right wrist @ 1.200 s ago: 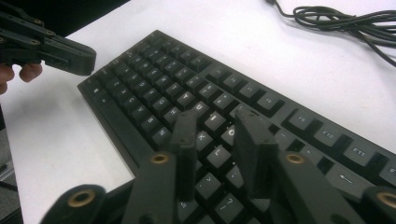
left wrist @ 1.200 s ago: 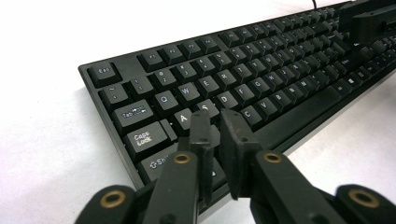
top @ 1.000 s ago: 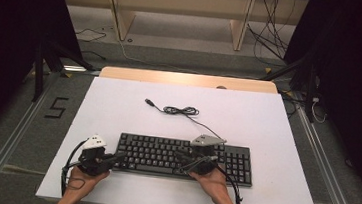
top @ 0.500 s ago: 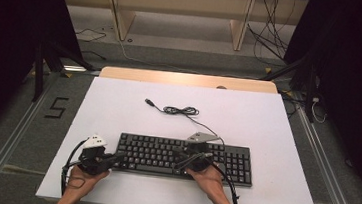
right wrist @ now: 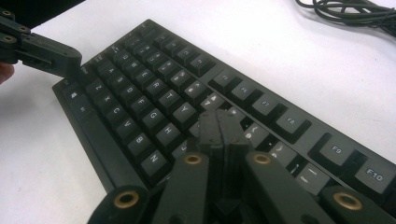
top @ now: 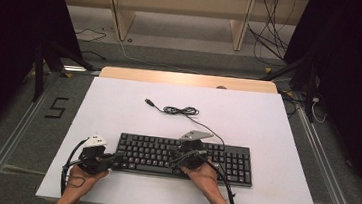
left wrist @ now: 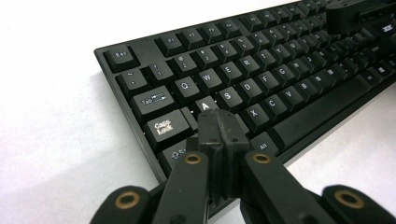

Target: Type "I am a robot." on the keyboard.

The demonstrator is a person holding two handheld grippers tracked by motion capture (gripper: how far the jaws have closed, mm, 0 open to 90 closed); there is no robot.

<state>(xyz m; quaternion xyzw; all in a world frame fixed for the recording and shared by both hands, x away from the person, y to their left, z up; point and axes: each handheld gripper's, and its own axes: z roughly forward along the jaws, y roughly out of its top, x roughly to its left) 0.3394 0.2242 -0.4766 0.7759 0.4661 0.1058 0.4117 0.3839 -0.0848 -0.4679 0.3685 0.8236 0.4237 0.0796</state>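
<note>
Keyboard (top: 183, 158) lies under both claws: left claw (left wrist: 218, 122) and right claw (right wrist: 219, 123), each pressed together, tips over keys.

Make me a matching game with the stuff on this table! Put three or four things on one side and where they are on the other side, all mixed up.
Things:
1. keyboard
2. cable
3. left gripper
4. right gripper

Places:
A. coiled on the white table, behind the keyboard
B. shut, tip over the key below A
C. lying flat near the table's front edge
D. shut, tip over the keys right of Y and H

Pairs: 1-C, 2-A, 3-B, 4-D
</note>
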